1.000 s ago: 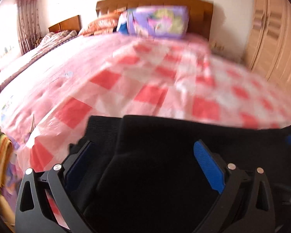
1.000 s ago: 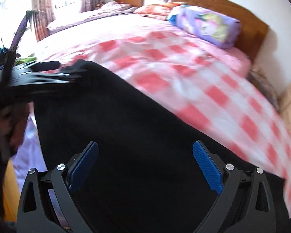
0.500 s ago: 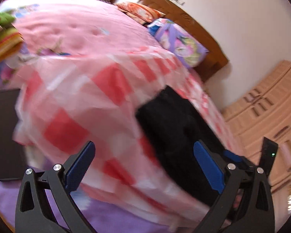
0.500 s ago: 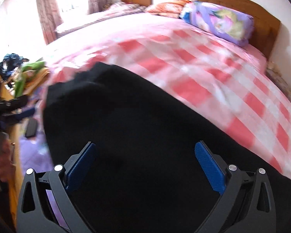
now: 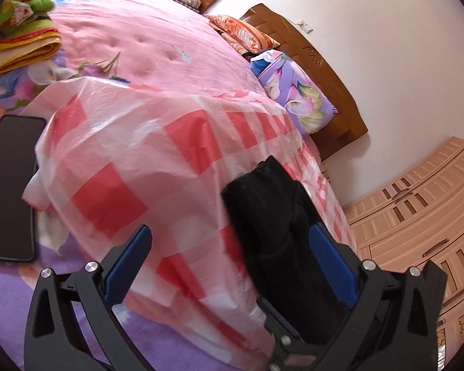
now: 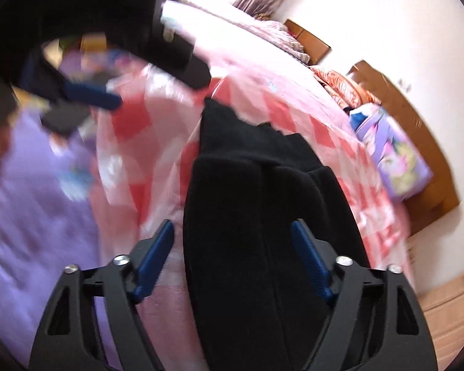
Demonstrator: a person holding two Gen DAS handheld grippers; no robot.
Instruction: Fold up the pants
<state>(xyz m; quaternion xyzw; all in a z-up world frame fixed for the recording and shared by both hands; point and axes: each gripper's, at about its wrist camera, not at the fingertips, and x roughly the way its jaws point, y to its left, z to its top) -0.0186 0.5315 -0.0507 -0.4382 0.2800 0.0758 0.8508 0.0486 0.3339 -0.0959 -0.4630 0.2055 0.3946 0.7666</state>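
The black pants [image 5: 269, 216] lie as a narrow folded bundle on the red-checked plastic sheet [image 5: 139, 160] that covers the bed. My left gripper [image 5: 230, 262] is open wide near the bed's edge. The bundle rests by its right pad [image 5: 331, 266] and nothing is pinched. In the right wrist view the pants [image 6: 247, 216] run lengthwise between the jaws of my right gripper [image 6: 235, 258]. Those jaws are closing, and the pads stand apart from the cloth on the left side. The left gripper [image 6: 89, 92] shows blurred at the upper left of that view.
A black phone [image 5: 9, 185] lies on the purple sheet beside the plastic. Folded blankets [image 5: 18, 46] are stacked at the far left. A flowered pillow [image 5: 297, 92] leans on the wooden headboard [image 5: 324, 71]. A wardrobe [image 5: 417, 216] stands to the right.
Both views have rolled and swung. The left gripper has come off the spread pants to the bed's edge. The pants now appear as a narrow bundle, and the right jaws have narrowed.
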